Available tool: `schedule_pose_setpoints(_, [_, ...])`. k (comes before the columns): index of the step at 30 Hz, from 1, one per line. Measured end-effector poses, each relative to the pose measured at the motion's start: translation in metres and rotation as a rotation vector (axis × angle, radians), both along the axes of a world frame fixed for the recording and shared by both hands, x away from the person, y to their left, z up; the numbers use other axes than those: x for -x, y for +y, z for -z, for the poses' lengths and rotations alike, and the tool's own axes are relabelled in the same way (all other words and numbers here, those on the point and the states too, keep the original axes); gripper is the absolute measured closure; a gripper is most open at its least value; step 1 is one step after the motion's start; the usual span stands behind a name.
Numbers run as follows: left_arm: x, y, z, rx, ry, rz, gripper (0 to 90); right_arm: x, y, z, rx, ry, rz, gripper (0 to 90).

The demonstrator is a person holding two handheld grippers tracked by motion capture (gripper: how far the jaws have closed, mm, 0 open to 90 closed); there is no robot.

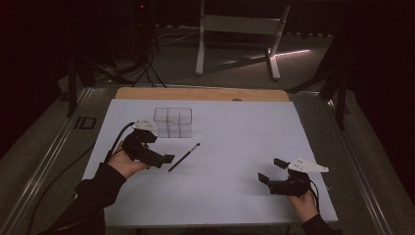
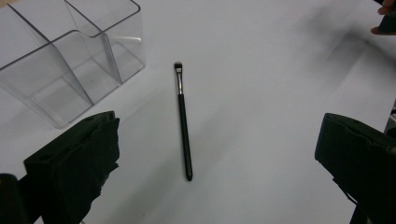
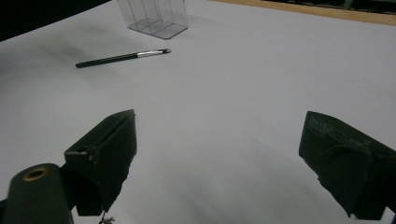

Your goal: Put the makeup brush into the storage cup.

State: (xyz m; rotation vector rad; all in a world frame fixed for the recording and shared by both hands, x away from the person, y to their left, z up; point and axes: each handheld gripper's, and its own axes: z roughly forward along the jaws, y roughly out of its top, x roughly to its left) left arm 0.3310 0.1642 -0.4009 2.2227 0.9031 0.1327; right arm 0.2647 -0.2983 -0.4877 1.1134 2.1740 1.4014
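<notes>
A thin black makeup brush point(image 1: 184, 156) with a silver ferrule lies flat on the white table top point(image 1: 235, 137). Just behind it stands a clear plastic organizer point(image 1: 172, 122) with several compartments, nothing in them. My left gripper point(image 1: 162, 156) hovers at the brush's handle end, open. In the left gripper view the brush point(image 2: 183, 121) lies ahead between the wide jaws point(image 2: 219, 158), bristles pointing away, and the organizer point(image 2: 70, 60) sits at upper left. My right gripper point(image 1: 272, 170) is open at the front right, far from the brush point(image 3: 122, 57) and organizer point(image 3: 154, 16), its jaws point(image 3: 224, 154) holding nothing.
A strip of bare wood point(image 1: 201, 94) runs along the table's far edge. A white metal frame point(image 1: 240, 29) stands on the floor beyond, and cables point(image 1: 142, 68) trail at the back left. Part of the other hand point(image 2: 385, 18) shows in the left gripper view.
</notes>
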Motion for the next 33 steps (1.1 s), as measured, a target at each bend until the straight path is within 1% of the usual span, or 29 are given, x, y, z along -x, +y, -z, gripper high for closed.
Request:
schedule_pose_setpoints(1, [0.000,0.000,0.000,0.000,0.000,0.000,1.1,0.000,0.000,0.000,0.000,0.000,0.000,11.4])
schedule_pose_setpoints(2, [-0.004,-0.003,-0.001,-0.008,0.012,0.004,1.1,0.000,0.000,0.000,0.001,-0.002,-0.001,11.3])
schedule_pose_setpoints(5, [-0.008,-0.006,-0.002,-0.022,0.024,0.006,1.7,0.000,0.000,0.000,-0.001,0.000,-0.002,11.3])
schedule_pose_setpoints(6, [-0.010,-0.007,-0.002,-0.018,0.036,0.010,1.7,0.000,0.000,0.000,0.000,-0.001,-0.002,11.3])
schedule_pose_setpoints(8, [-0.011,-0.007,-0.002,-0.018,0.040,0.006,1.7,0.000,0.000,0.000,-0.001,0.001,-0.002,11.3])
schedule_pose_setpoints(9, [-0.014,-0.009,-0.003,-0.032,0.042,0.012,1.7,0.000,0.000,0.000,-0.002,0.002,-0.002,11.3])
schedule_pose_setpoints(11, [-0.016,-0.012,-0.003,-0.045,0.040,0.012,1.7,0.000,0.000,0.000,-0.003,0.002,-0.003,11.3])
schedule_pose_setpoints(13, [-0.017,-0.013,-0.003,-0.049,0.043,0.015,1.7,0.000,0.000,0.000,-0.003,0.002,-0.003,11.3])
schedule_pose_setpoints(14, [-0.020,-0.016,-0.003,-0.068,0.045,0.019,1.7,0.000,0.000,0.000,-0.002,0.002,-0.004,11.3])
schedule_pose_setpoints(16, [-0.023,-0.019,-0.003,-0.081,0.048,0.022,1.8,-0.001,0.000,0.000,-0.002,0.003,-0.005,11.3])
schedule_pose_setpoints(20, [-0.030,-0.024,-0.002,-0.106,0.062,0.027,2.1,-0.001,0.000,0.000,-0.005,0.004,-0.007,11.3])
schedule_pose_setpoints(22, [-0.033,-0.027,-0.001,-0.119,0.077,0.032,2.1,-0.001,0.000,0.000,-0.004,0.005,-0.010,11.3])
schedule_pose_setpoints(25, [-0.036,-0.030,0.001,-0.121,0.088,0.032,2.1,-0.001,0.001,0.001,-0.005,0.007,-0.012,11.3])
schedule_pose_setpoints(26, [-0.039,-0.032,0.002,-0.127,0.101,0.038,2.1,-0.001,0.001,0.001,-0.008,0.009,-0.014,11.3])
schedule_pose_setpoints(29, [-0.041,-0.037,0.003,-0.146,0.104,0.048,2.4,-0.001,0.001,0.001,-0.006,0.007,-0.014,11.4])
schedule_pose_setpoints(33, [-0.045,-0.046,0.003,-0.184,0.109,0.056,3.6,-0.001,0.001,0.001,-0.007,0.008,-0.015,11.3])
